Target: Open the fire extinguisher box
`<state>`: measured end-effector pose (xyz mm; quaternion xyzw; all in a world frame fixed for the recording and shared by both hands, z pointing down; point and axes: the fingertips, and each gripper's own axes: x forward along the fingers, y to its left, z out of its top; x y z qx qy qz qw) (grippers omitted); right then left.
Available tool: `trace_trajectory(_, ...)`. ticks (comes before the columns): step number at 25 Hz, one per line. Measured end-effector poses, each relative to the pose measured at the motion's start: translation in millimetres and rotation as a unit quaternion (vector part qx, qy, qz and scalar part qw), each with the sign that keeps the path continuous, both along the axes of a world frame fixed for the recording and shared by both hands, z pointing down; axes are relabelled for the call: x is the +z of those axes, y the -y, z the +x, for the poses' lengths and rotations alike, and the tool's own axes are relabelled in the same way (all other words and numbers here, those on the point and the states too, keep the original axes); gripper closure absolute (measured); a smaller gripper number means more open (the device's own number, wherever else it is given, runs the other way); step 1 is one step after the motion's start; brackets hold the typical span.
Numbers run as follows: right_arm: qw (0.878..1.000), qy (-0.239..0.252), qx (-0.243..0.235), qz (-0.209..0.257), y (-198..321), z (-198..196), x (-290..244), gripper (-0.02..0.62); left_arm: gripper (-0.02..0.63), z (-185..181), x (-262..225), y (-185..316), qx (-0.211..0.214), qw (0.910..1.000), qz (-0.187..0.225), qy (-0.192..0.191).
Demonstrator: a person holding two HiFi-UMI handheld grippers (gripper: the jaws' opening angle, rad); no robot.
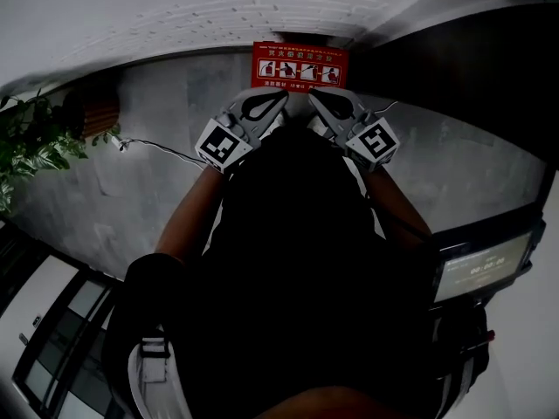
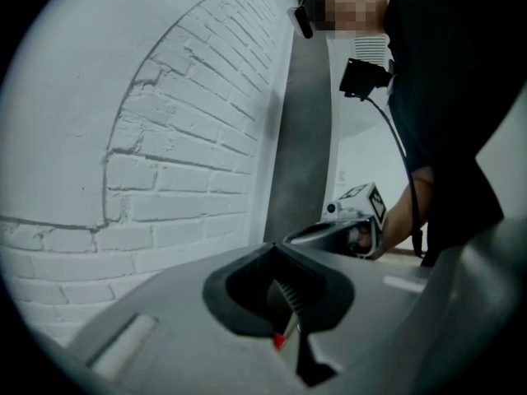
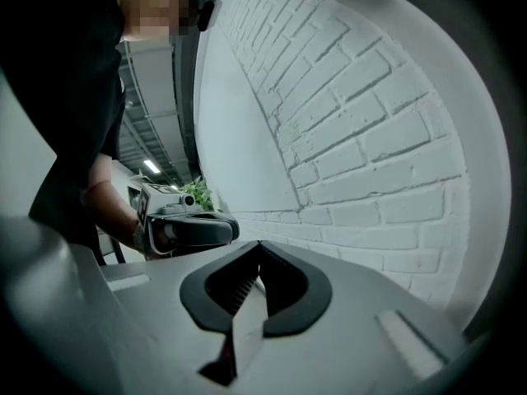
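The fire extinguisher box [image 1: 300,65] is red, with a row of white instruction pictures on its face, and stands against the white brick wall [image 1: 218,7] at the top of the head view. Its door looks closed. My left gripper [image 1: 283,95] and right gripper [image 1: 313,95] are held side by side just in front of it, tips pointing at it, and neither touches it. Both are shut with nothing between the jaws. In the left gripper view the left gripper [image 2: 277,245] faces brick wall, with the right gripper [image 2: 356,225] beside it. The right gripper [image 3: 259,243] view shows the left gripper [image 3: 185,227].
A leafy green plant [image 1: 31,142] stands at the left beside a brown pot [image 1: 92,112], with a thin cable [image 1: 162,149] trailing over the grey floor [image 1: 113,199]. A dark panel [image 1: 489,68] rises at the right. A cart with a lit screen [image 1: 485,269] sits at the right.
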<state>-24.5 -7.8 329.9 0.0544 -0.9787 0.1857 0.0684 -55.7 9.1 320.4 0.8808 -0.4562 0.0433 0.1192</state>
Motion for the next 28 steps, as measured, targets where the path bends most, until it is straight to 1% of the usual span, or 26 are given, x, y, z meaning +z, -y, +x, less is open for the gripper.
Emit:
trace_trajectory(3,1.0,-0.017,0.001,-0.011,9,-4,39,0.586,0.604,-3,30,6,0.008,0.9996,-0.025,-0.005)
trace_trajectory(5,0.999,-0.026,0.012,-0.02,14,-3,69,0.586,0.604,-5,51,8,0.013,0.9992,-0.036,-0.008)
trace_trajectory(9,0.994,-0.045,0.06,-0.079,21,-1,119,0.586,0.604,-12,85,15,0.024,0.9987,-0.044,-0.009)
trace_trajectory(12,0.986,-0.07,0.089,-0.121,27,0,166,0.586,0.604,-18,110,30,0.012,0.9987,-0.048,-0.011)
trace_trajectory(14,0.98,-0.075,0.107,-0.148,27,0,193,0.586,0.604,-15,133,35,0.013,0.9982,-0.057,-0.012)
trace_trajectory(19,0.964,-0.081,0.152,-0.201,21,6,252,0.584,0.604,5,193,35,0.035,0.9953,-0.09,-0.011)
trace_trajectory(24,0.945,-0.081,0.195,-0.25,6,14,326,0.584,0.604,18,271,20,0.049,0.9905,-0.129,-0.003)
trace_trajectory(28,0.932,-0.097,0.212,-0.278,0,22,346,0.584,0.604,25,289,22,0.05,0.9873,-0.151,-0.004)
